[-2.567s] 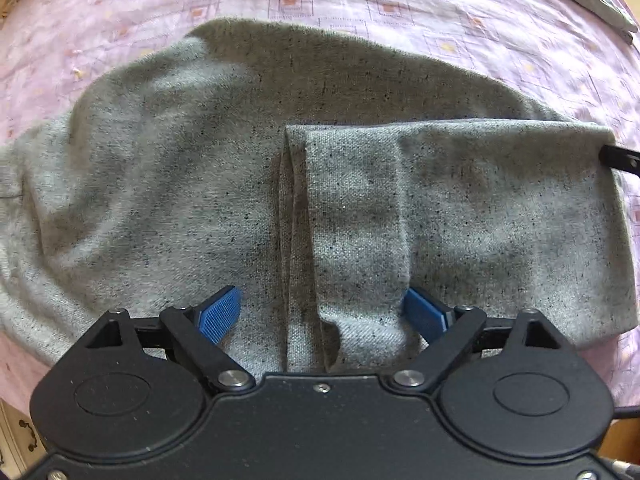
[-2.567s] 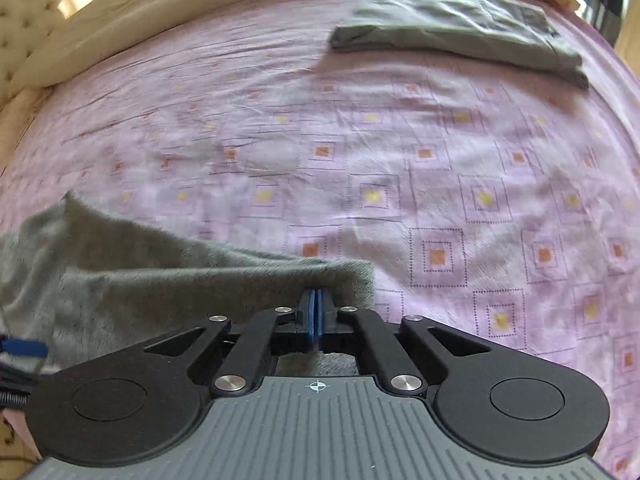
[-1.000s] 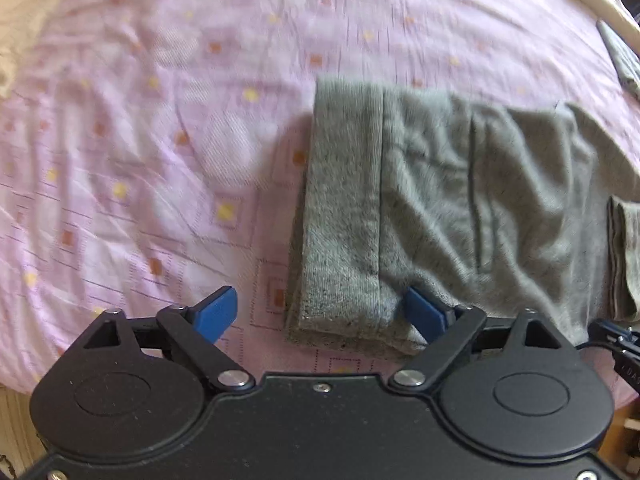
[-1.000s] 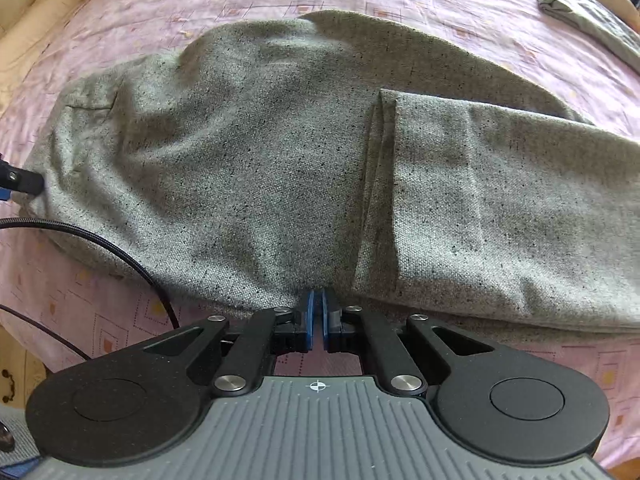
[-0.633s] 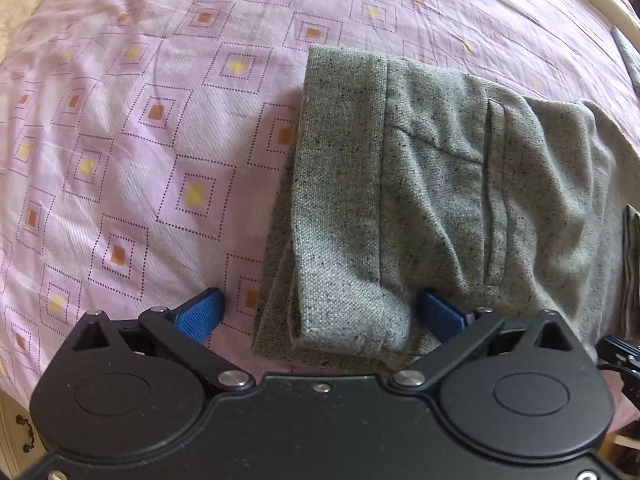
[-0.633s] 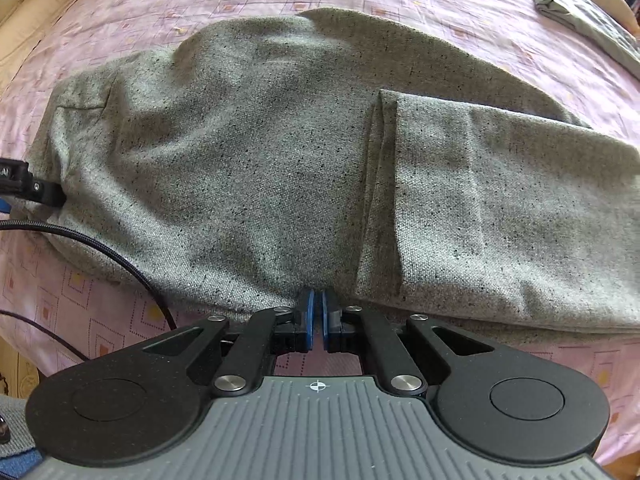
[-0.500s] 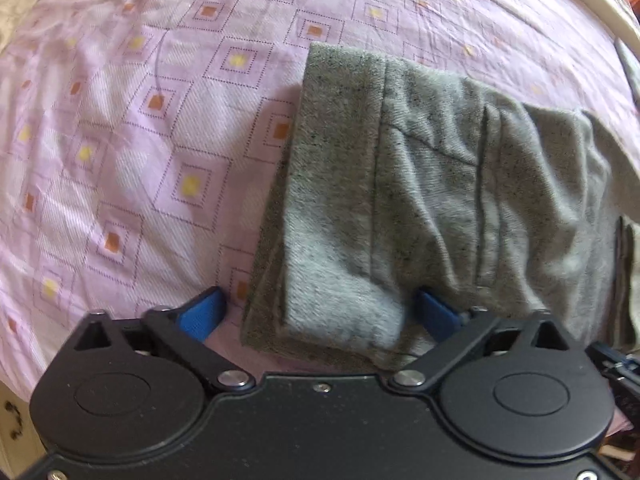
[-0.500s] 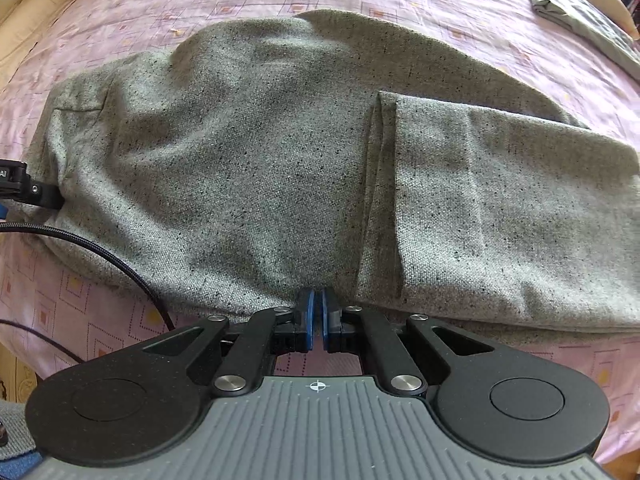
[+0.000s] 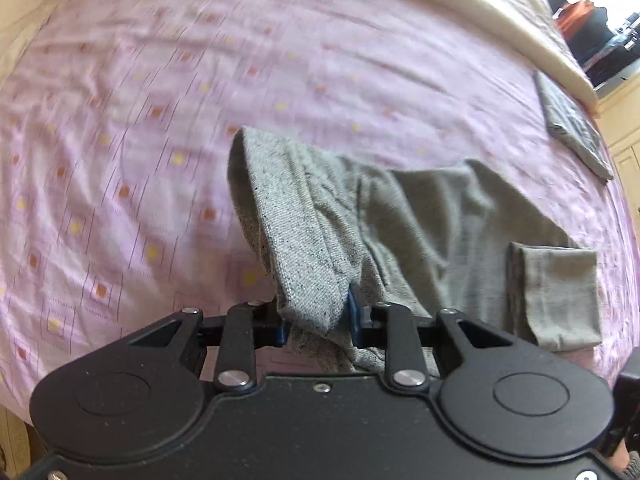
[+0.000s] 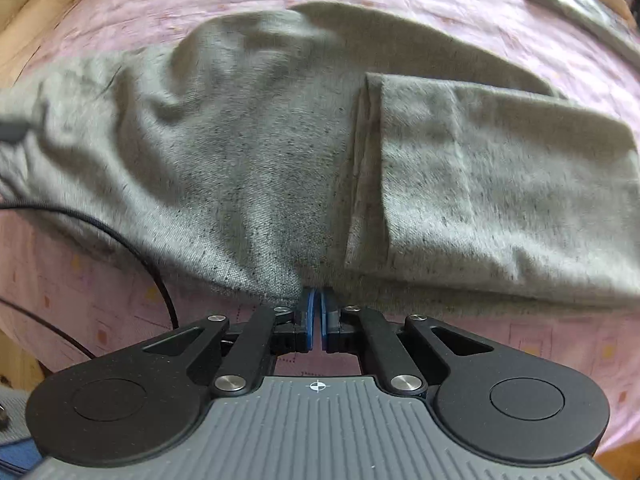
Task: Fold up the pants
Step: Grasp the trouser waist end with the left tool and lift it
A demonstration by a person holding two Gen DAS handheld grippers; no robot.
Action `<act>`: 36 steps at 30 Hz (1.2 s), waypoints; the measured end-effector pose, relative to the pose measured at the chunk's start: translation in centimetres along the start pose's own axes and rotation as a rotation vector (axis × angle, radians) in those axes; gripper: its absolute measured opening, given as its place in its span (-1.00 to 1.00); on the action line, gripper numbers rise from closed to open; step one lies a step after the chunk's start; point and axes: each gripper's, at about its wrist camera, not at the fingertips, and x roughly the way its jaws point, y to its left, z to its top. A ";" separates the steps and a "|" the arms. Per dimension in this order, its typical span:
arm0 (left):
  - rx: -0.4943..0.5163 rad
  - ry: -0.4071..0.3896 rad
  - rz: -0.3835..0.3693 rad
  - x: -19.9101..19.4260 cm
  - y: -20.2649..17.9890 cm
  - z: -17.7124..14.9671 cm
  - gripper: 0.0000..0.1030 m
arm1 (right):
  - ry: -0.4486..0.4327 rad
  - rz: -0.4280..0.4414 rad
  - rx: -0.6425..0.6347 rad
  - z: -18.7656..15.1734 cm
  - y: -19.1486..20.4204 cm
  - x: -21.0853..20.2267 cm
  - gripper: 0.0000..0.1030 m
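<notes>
Grey speckled pants (image 9: 420, 216) lie on a pink patterned bed sheet (image 9: 140, 120). My left gripper (image 9: 316, 316) has its jaws closing, and the pads press on the bunched waistband end, which hangs lifted off the sheet. A leg end (image 9: 556, 292) lies folded back over the pants at the right. In the right wrist view the pants (image 10: 240, 152) spread ahead, with the folded leg end (image 10: 500, 176) at the right. My right gripper (image 10: 314, 312) is shut at the pants' near edge; whether cloth is pinched between its pads is hidden.
A folded grey cloth (image 9: 572, 132) lies at the far right of the bed, also seen as the cloth (image 10: 576, 4) at the top right. A cream bed border (image 9: 480, 12) runs along the far side. A black cable (image 10: 132, 248) loops over the near left sheet.
The left gripper's jaws came together on the waistband end and rose, pulling that end up off the sheet and bunching it. The right gripper stayed shut in place.
</notes>
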 end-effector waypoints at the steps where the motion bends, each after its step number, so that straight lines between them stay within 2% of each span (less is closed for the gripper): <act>1: 0.008 -0.005 0.005 -0.3 -0.2 0.0 -0.32 | 0.012 0.012 -0.013 0.1 0.1 -0.2 -0.90; 2: 0.010 -0.010 0.006 -0.5 -0.5 0.0 -0.32 | 0.012 0.028 -0.020 0.3 0.1 -0.7 -0.90; 6: -0.008 -0.030 0.013 -0.7 -1.0 0.3 -0.32 | -0.150 0.059 -0.002 1.7 -0.6 -4.2 -0.90; 9: -0.014 -0.037 0.023 -0.8 -1.2 0.2 -0.33 | -0.178 0.067 0.040 4.5 -2.0 -4.1 -0.90; 15: 0.004 -0.053 0.014 -1.6 -1.8 0.1 -0.34 | -0.143 0.100 0.083 7.5 -3.3 -1.5 -0.89; 17: 0.003 -0.056 0.019 -1.5 -1.8 0.1 -0.34 | -0.097 0.103 0.068 7.1 -3.2 -0.3 -0.90; 18: 0.002 -0.057 0.025 -1.4 -1.8 0.1 -0.34 | -0.047 0.091 0.045 6.7 -2.7 1.2 -0.89; 21: 0.004 -0.066 0.053 -1.4 -2.4 0.0 -0.35 | -0.091 0.092 0.003 5.8 -2.4 1.2 -0.90; 22: 0.006 -0.073 0.059 -1.6 -2.7 -0.1 -0.35 | -0.085 0.112 0.008 5.8 -2.6 0.8 -0.90; 24: 0.012 -0.089 0.069 -2.2 -3.5 -0.2 -0.36 | -0.111 0.205 0.016 5.0 -3.1 -0.7 -0.90; 30: 0.053 -0.166 0.111 -5.6 -9.0 -0.7 -0.39 | -0.116 0.321 -0.119 0.6 -5.3 -4.6 -0.90; 33: 0.118 -0.222 0.126 -7.8 -14.1 -1.0 -0.40 | -0.122 0.346 -0.103 -0.8 -8.0 -6.0 -0.90; 36: 0.228 -0.283 0.111 -9.1 -20.6 -1.4 -0.41 | -0.140 0.348 -0.079 -1.7 -11.3 -7.1 -0.90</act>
